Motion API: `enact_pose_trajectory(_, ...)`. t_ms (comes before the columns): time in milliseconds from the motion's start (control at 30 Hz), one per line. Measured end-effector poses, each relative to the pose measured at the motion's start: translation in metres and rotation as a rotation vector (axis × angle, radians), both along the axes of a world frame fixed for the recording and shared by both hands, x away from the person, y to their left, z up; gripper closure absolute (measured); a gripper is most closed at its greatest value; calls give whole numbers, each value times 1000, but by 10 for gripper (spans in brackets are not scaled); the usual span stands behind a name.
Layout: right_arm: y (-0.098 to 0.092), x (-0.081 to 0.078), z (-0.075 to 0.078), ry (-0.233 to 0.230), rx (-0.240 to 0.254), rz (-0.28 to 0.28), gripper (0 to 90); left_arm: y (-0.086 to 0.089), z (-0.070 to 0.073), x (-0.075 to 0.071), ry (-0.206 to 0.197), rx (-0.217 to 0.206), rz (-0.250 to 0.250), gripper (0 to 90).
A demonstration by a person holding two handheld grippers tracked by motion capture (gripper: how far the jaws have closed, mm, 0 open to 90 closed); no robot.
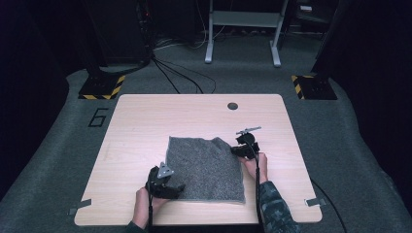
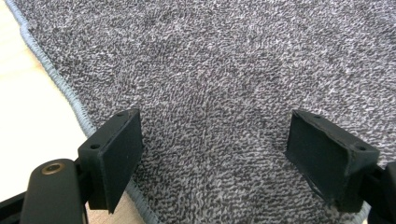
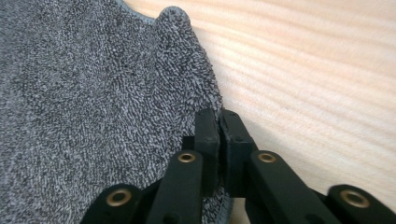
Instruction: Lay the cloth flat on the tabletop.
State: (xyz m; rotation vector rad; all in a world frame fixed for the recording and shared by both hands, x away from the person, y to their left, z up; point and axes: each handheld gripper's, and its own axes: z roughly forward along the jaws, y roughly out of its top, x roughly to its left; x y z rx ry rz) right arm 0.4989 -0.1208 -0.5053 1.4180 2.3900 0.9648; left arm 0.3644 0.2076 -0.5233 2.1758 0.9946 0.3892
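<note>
A pale wooden table (image 1: 145,121) stands on grey carpet, a dark room behind. The towel (image 1: 206,167) lies flat mid-table. The left gripper (image 2: 212,154) hovers wide open over its near-left edge; the right gripper (image 3: 218,135) pinches its right edge.

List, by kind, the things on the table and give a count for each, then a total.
Grey towel: 1
Hand-held gripper: 2, the left at the towel's near left corner, the right at its right edge
Total: 3
</note>
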Motion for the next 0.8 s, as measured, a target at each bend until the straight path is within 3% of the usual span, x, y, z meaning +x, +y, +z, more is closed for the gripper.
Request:
enact_pose_trajectory(100,4,-8,13,-75,-9,-24,880,0,0,0,1,0,-1,184)
enact_pose_trajectory(200,11,-24,35,-202,-51,-8,879,1,0,0,-2,2,-3,184)
enact_pose_trajectory(267,21,-39,49,-258,-62,20,877,1,0,0,-1,2,0,185)
enact_pose_trajectory(333,33,-55,57,-301,-87,86,874,0,0,0,-2,2,1,185)
enact_pose_trajectory(400,49,-69,54,-298,-123,162,868,0,0,0,-1,-1,1,185)
enact_pose_trajectory(467,63,-80,41,-252,-145,250,846,0,0,0,3,-6,3,185)
enact_pose_trajectory(533,73,-85,25,-178,-168,322,797,0,0,0,1,-1,-3,185)
enact_pose_trajectory(600,75,-86,12,-113,-147,350,716,1,0,0,8,0,-6,185)
enact_pose_trajectory(667,68,-85,9,-84,-100,360,666,1,0,0,1,-8,-2,186)
enact_pose_trajectory(700,62,-84,11,-86,-82,367,642,1,0,0,0,-4,-6,186)
enact_pose_trajectory(800,44,-81,23,-107,-27,307,614,1,0,0,7,-4,-5,187)
